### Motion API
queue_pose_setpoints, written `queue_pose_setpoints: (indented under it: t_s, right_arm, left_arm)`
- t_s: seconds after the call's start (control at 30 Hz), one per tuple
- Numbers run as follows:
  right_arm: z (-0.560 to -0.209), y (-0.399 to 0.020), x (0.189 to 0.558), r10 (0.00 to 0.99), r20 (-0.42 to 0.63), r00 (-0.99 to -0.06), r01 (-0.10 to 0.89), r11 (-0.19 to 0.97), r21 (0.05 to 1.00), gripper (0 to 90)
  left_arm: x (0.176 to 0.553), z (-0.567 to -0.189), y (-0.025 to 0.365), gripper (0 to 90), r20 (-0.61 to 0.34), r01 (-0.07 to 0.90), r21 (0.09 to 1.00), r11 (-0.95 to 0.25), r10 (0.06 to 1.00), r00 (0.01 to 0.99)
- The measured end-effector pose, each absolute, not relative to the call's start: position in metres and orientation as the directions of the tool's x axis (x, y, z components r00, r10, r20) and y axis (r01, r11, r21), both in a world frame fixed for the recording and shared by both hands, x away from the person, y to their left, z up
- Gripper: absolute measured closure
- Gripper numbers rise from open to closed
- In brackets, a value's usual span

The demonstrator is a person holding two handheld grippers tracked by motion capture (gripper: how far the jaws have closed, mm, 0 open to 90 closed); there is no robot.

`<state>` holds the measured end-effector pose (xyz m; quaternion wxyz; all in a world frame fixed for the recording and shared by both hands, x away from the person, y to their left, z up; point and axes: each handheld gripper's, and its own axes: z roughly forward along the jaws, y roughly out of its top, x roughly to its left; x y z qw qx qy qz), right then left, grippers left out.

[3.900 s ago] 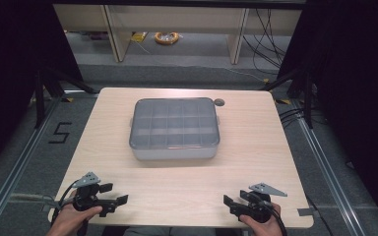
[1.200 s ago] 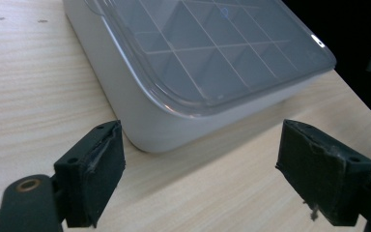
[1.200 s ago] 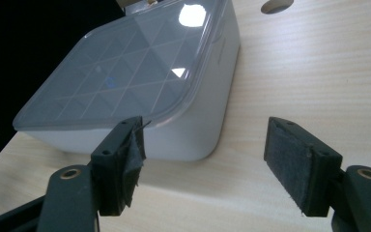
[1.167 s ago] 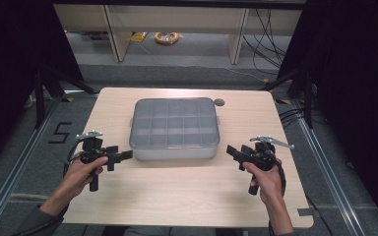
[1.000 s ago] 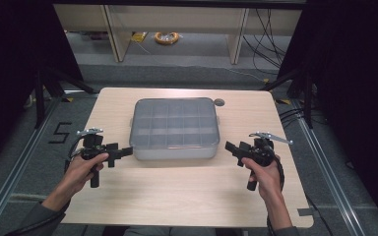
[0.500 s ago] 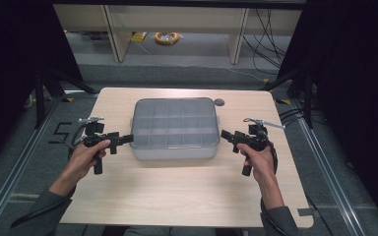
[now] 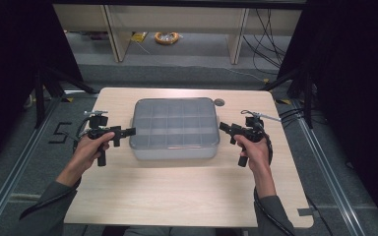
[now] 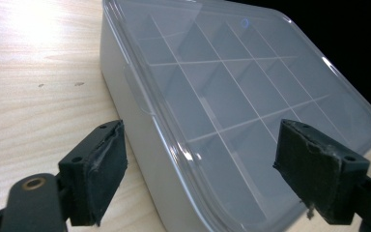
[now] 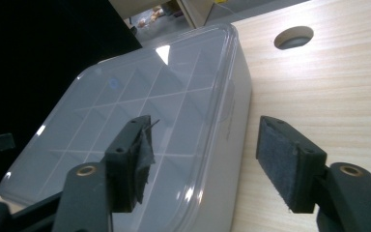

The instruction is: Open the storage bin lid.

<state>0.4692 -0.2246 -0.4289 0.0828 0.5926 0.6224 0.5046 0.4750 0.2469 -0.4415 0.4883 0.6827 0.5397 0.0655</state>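
A grey translucent box point(image 7: 174, 129) with a clear lid and a grid of compartments sits shut in the middle of the wooden table point(image 7: 187, 196). My left gripper point(image 7: 128, 131) is at the box's left side, held level and open. In the left gripper view its jaws point(image 8: 203, 130) straddle the box's point(image 8: 212, 96) near edge, apart from it. My right gripper point(image 7: 225, 128) is at the box's right side. Its jaws point(image 9: 206, 125) have just been closing a little but still stand open, with the lid's rim point(image 9: 232, 96) between them and the pads clear of it.
A round cable hole point(image 7: 219, 103) lies in the table just behind the box's right corner, also seen in the right gripper view as the hole point(image 9: 293, 37). Bare wood stretches in front of the box. Shelf legs and cables stand beyond the far edge.
Both hands have come from the table's front edge forward and inward to the box's two sides. The right gripper's jaws look narrower than before.
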Motion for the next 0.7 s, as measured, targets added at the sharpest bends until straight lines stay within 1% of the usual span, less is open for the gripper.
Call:
queue_pose_setpoints:
  t_s: [0.03, 0.07, 0.1, 0.23, 0.27, 0.33, 0.37, 0.4, 0.43, 0.47, 0.5, 0.57, 0.6, 0.63, 0.67, 0.7]
  right_arm:
    - [-0.430, -0.224, 0.471, 0.819, 0.504, -0.274, 0.662, -0.220, 0.717, 40.7]
    - [-0.434, -0.225, 0.476, 0.835, 0.460, -0.301, 0.643, -0.179, 0.745, 42.3]
    - [-0.436, -0.225, 0.478, 0.839, 0.450, -0.304, 0.640, -0.170, 0.749, 43.4]
    - [-0.444, -0.220, 0.490, 0.819, 0.492, -0.294, 0.665, -0.194, 0.721, 48.2]
    - [-0.446, -0.219, 0.493, 0.818, 0.496, -0.292, 0.668, -0.197, 0.718, 48.5]
    - [-0.447, -0.216, 0.498, 0.819, 0.494, -0.293, 0.673, -0.190, 0.715, 49.7]
    - [-0.445, -0.210, 0.500, 0.808, 0.532, -0.253, 0.699, -0.228, 0.678, 50.7]
    - [-0.445, -0.210, 0.500, 0.808, 0.532, -0.253, 0.699, -0.228, 0.678, 50.7]
    - [-0.446, -0.210, 0.504, 0.805, 0.531, -0.265, 0.694, -0.223, 0.684, 51.4]
    - [-0.446, -0.208, 0.507, 0.800, 0.543, -0.253, 0.701, -0.235, 0.673, 51.9]
    - [-0.449, -0.209, 0.513, 0.817, 0.506, -0.278, 0.682, -0.203, 0.703, 52.4]
    - [-0.450, -0.209, 0.515, 0.817, 0.506, -0.276, 0.685, -0.202, 0.700, 52.6]
    - [-0.446, -0.205, 0.514, 0.797, 0.560, -0.228, 0.721, -0.248, 0.647, 52.8]
    - [-0.446, -0.204, 0.516, 0.800, 0.557, -0.223, 0.719, -0.251, 0.648, 52.9]
    - [-0.448, -0.205, 0.519, 0.805, 0.536, -0.255, 0.706, -0.225, 0.672, 52.7]
    - [-0.450, -0.205, 0.523, 0.821, 0.505, -0.266, 0.691, -0.203, 0.694, 52.8]
  left_arm:
    - [0.477, -0.442, 0.246, 18.2, -0.444, 0.677, 0.733, 0.064, 0.799, 0.405]
    - [0.478, -0.442, 0.246, 18.7, -0.442, 0.677, 0.734, 0.063, 0.801, 0.404]
    - [0.482, -0.443, 0.245, 19.2, -0.443, 0.680, 0.731, 0.062, 0.800, 0.404]
    - [0.492, -0.446, 0.243, 22.0, -0.459, 0.691, 0.718, 0.078, 0.800, 0.387]
    - [0.494, -0.446, 0.242, 23.6, -0.459, 0.691, 0.719, 0.075, 0.798, 0.390]
    - [0.500, -0.449, 0.242, 30.7, -0.454, 0.695, 0.716, 0.073, 0.805, 0.383]
    - [0.502, -0.450, 0.242, 31.5, -0.457, 0.699, 0.711, 0.076, 0.806, 0.376]
    - [0.505, -0.451, 0.243, 31.5, -0.458, 0.703, 0.706, 0.078, 0.808, 0.371]
    - [0.508, -0.452, 0.243, 33.8, -0.460, 0.707, 0.703, 0.082, 0.810, 0.364]
    - [0.509, -0.452, 0.244, 33.8, -0.459, 0.707, 0.702, 0.083, 0.812, 0.361]
    - [0.511, -0.453, 0.244, 35.2, -0.464, 0.708, 0.700, 0.088, 0.811, 0.358]
    - [0.515, -0.453, 0.243, 37.3, -0.463, 0.712, 0.697, 0.083, 0.811, 0.359]
    - [0.516, -0.454, 0.243, 37.3, -0.464, 0.715, 0.694, 0.082, 0.811, 0.357]
    - [0.518, -0.455, 0.242, 37.7, -0.466, 0.720, 0.689, 0.079, 0.810, 0.357]
    - [0.519, -0.456, 0.241, 37.9, -0.466, 0.722, 0.688, 0.077, 0.809, 0.358]
    - [0.521, -0.457, 0.241, 38.8, -0.470, 0.727, 0.683, 0.076, 0.807, 0.357]
